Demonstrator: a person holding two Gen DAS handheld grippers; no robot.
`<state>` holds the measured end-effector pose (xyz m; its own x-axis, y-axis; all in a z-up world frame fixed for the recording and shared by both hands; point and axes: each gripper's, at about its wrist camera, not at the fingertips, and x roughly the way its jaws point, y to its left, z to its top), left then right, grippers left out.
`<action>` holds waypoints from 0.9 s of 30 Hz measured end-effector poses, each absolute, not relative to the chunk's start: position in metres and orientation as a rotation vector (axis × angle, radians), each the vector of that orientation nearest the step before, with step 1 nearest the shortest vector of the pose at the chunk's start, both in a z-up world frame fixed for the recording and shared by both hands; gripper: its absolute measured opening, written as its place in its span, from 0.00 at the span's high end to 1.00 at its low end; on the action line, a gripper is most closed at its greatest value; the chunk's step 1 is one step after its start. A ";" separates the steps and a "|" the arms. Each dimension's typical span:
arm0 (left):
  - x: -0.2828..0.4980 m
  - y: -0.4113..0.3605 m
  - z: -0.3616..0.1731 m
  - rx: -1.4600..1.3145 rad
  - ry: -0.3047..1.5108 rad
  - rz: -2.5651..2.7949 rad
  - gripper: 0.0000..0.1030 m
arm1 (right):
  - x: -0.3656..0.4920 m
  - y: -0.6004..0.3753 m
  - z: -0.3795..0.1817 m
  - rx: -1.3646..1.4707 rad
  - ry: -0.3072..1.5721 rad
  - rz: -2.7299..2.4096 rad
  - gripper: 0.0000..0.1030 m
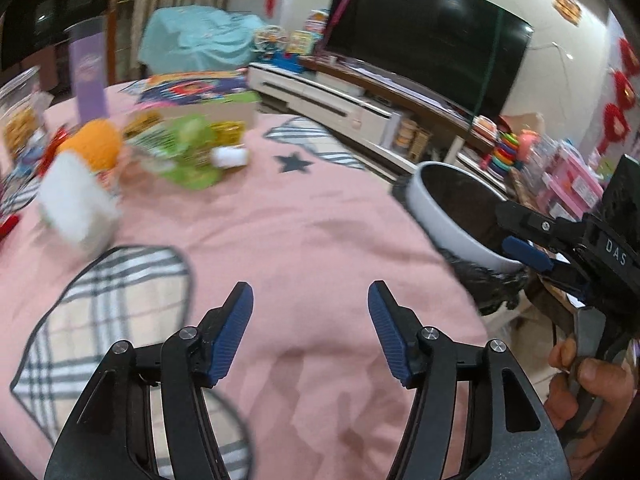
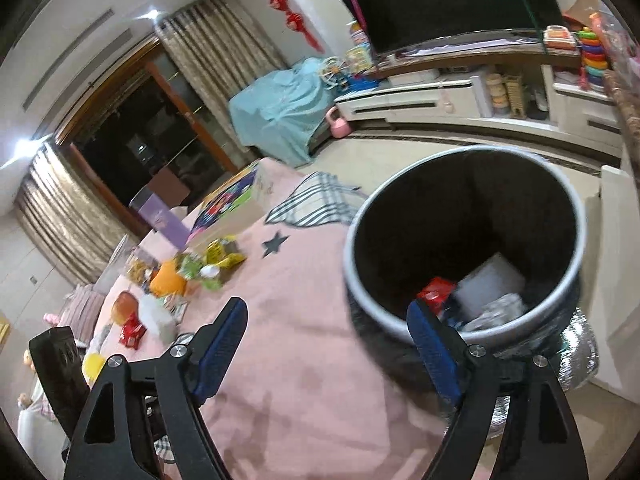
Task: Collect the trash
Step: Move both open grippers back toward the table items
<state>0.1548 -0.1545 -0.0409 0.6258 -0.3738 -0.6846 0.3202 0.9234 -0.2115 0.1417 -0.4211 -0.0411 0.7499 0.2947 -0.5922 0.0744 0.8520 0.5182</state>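
Both the left gripper and right gripper hang wide open, empty; one bin holds one red wrapper.

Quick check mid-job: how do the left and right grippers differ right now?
The left gripper hangs over bare pink blanket, while the right gripper sits at the rim of the trash bin. The left one faces the clutter with the orange item; the right one faces the bin, which holds trash. Both have open, empty jaws.
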 end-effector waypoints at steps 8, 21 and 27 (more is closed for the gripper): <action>0.147 -0.095 -0.053 -0.136 0.811 -0.304 0.41 | 0.147 -0.377 -0.047 0.536 0.754 0.203 0.19; 0.139 -0.035 -0.059 -0.156 0.809 -0.204 0.41 | 0.150 -0.310 -0.052 0.470 0.799 0.322 0.19; 0.139 0.004 -0.060 -0.193 0.803 -0.135 0.41 | 0.156 -0.282 -0.055 0.444 0.818 0.365 0.19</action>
<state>0.1385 0.0043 -0.0599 0.6873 -0.1932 -0.7002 0.0469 0.9738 -0.2227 0.1563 -0.2819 -0.0549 0.6309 0.4741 -0.6141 -0.1400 0.8481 0.5109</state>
